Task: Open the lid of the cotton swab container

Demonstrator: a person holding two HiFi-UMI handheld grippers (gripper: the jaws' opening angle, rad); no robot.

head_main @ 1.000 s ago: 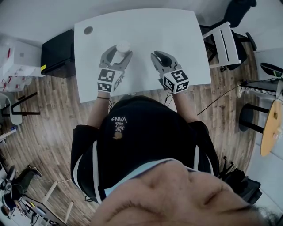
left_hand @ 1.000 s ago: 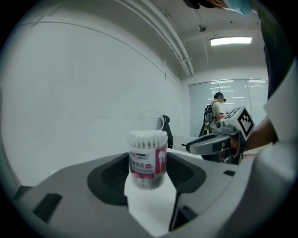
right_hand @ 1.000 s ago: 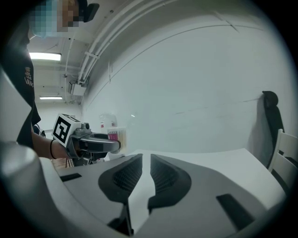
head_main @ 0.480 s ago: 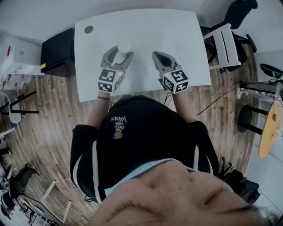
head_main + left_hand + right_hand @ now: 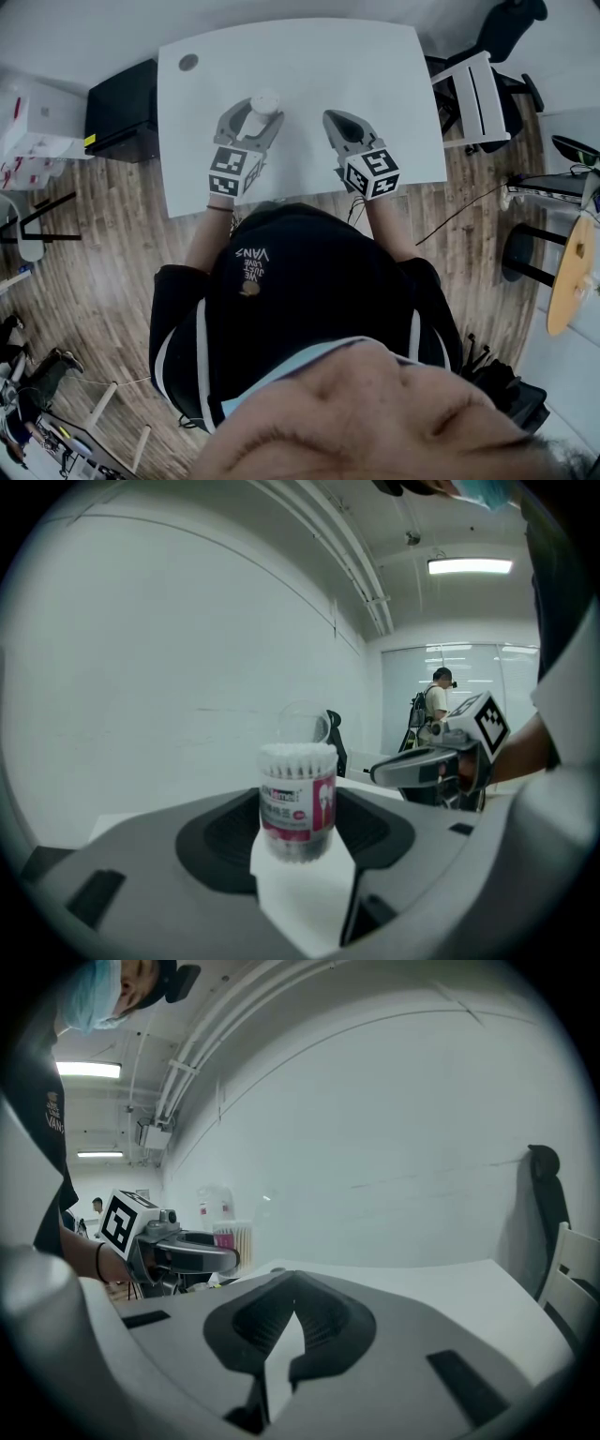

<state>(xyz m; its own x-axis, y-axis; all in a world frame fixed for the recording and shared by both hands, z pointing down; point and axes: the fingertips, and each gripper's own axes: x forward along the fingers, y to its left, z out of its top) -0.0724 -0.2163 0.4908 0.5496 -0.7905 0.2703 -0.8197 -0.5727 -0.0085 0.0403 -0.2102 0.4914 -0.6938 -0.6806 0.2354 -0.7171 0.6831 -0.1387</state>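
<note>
Left tongs [image 5: 298,834] clamp the swab tub [image 5: 298,799] low, right tongs [image 5: 292,1288] closed, empty; hold it steady, lid [image 5: 305,722] seemingly already flipped up

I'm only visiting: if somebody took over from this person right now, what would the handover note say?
Left hand-held gripper: shut on the clear plastic cotton swab container with pink label, upright on the white table.
Right hand-held gripper: shut, empty, apart from the container.
Done: the clear lid looks flipped up behind the swab tips.
Left: check it is fully open, then let go.
</note>
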